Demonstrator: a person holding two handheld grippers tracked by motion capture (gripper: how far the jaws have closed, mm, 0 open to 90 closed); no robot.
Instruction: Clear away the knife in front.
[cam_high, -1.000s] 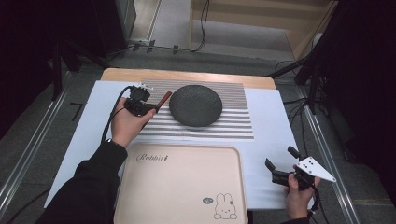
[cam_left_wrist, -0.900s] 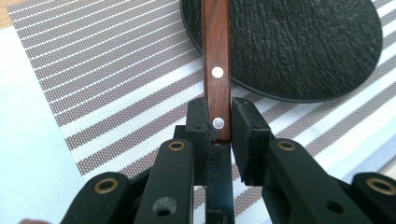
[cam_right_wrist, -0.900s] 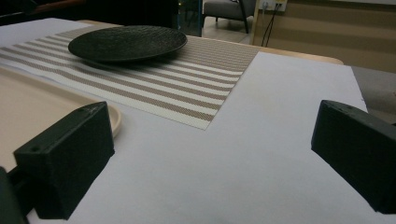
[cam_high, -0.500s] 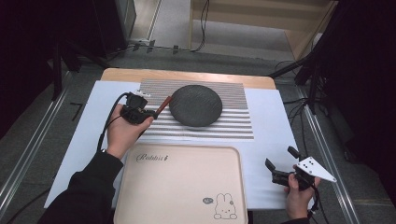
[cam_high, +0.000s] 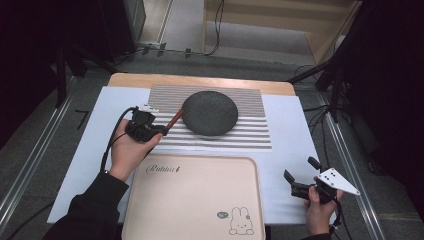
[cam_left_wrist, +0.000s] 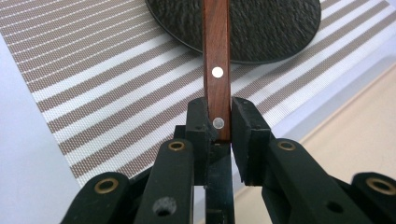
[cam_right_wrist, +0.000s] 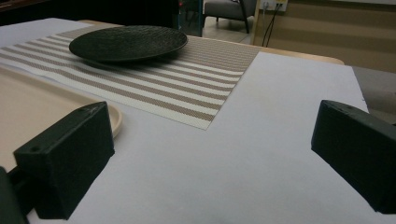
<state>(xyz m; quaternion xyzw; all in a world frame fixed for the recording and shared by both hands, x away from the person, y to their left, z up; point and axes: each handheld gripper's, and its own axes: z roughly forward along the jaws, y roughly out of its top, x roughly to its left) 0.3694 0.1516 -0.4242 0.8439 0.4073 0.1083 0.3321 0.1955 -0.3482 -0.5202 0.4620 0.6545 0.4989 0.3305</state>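
My left gripper (cam_high: 159, 131) (cam_left_wrist: 218, 123) is shut on a brown wooden handle (cam_left_wrist: 216, 70) with two silver rivets. The handle (cam_high: 174, 120) slants from the jaws toward the left edge of a dark round plate (cam_high: 209, 113) (cam_left_wrist: 261, 28) (cam_right_wrist: 128, 43) that rests on a striped placemat (cam_high: 240, 131) (cam_left_wrist: 93, 88) (cam_right_wrist: 187, 88). Its far end is hidden against the plate. My right gripper (cam_high: 298, 175) (cam_right_wrist: 212, 154) is held low over the white cover at the front right, jaws wide open with nothing between them.
A beige tray (cam_high: 195, 200) (cam_right_wrist: 28, 107) with a rabbit print lies at the table's front. A white sheet (cam_high: 290, 150) covers the table. Metal rails run along both sides, and cables lie on the floor beyond the far edge.
My left hand has drawn back toward the tray and a little left, carrying the wooden handle with it. The right gripper has stayed where it was.
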